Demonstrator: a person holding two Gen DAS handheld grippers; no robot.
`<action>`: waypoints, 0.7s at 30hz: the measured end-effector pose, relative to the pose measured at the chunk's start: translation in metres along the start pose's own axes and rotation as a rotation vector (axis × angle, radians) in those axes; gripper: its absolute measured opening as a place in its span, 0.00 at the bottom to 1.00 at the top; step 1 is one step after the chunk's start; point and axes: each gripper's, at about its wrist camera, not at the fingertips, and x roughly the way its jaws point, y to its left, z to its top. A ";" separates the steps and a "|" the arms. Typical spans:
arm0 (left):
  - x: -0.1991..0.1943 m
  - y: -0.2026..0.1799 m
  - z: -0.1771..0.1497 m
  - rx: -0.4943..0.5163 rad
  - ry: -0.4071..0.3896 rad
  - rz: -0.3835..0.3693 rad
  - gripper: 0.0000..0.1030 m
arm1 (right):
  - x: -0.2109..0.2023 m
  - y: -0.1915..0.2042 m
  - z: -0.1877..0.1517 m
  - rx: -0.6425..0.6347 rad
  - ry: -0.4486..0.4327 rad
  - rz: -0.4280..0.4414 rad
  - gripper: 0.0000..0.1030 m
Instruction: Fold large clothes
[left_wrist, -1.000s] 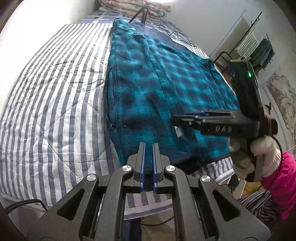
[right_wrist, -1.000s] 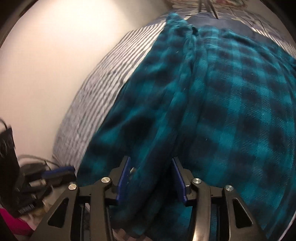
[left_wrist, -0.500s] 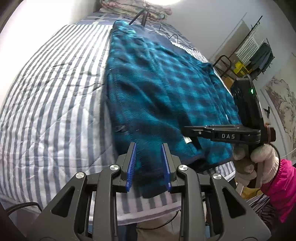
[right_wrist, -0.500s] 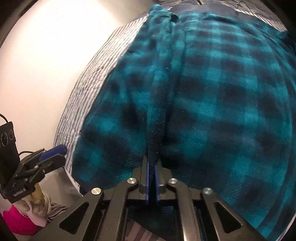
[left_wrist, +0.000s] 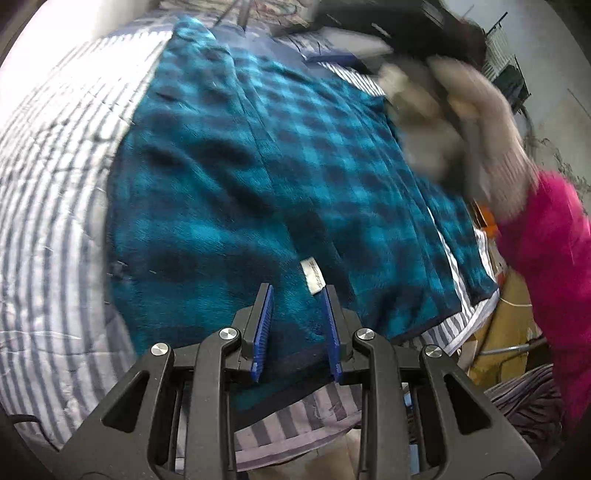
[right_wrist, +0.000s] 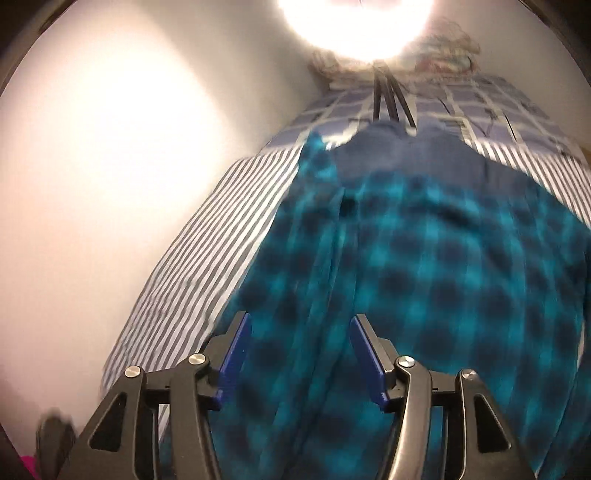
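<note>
Teal-and-navy checked fleece, a large jacket, lies spread across a bed covered in grey-and-white striped bedding; its hem sits at the near edge of the mattress and its collar end points toward the far end. A small white label shows on the fleece close to the near hem. The left tongs are partly parted, their blue pads standing on either side of the near hem; the fabric lies between them, but the pads do not press on it, so the left tongs are released. In the left wrist view the person's right hand, in a pale knitted glove with a bright pink sleeve behind it, appears blurred above the right side of the jacket. The right tongs have just been opening; their jaws stand wide apart over a lengthwise ridge of fleece, with nothing clamped between them. In the right wrist view the jacket fills the near and right area, the striped bedding runs along its left side beside a plain white wall, and a dark tripod stands at the far end of the bed under a strong glare.
</note>
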 end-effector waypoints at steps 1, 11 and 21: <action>0.004 -0.001 0.000 -0.003 0.015 -0.010 0.24 | 0.012 0.000 0.009 0.000 0.002 0.000 0.58; 0.029 -0.006 0.000 -0.007 0.085 -0.070 0.24 | 0.126 -0.038 0.085 0.111 0.006 -0.012 0.59; 0.032 -0.015 -0.009 0.042 0.105 -0.096 0.17 | 0.154 -0.053 0.101 0.121 0.026 -0.033 0.04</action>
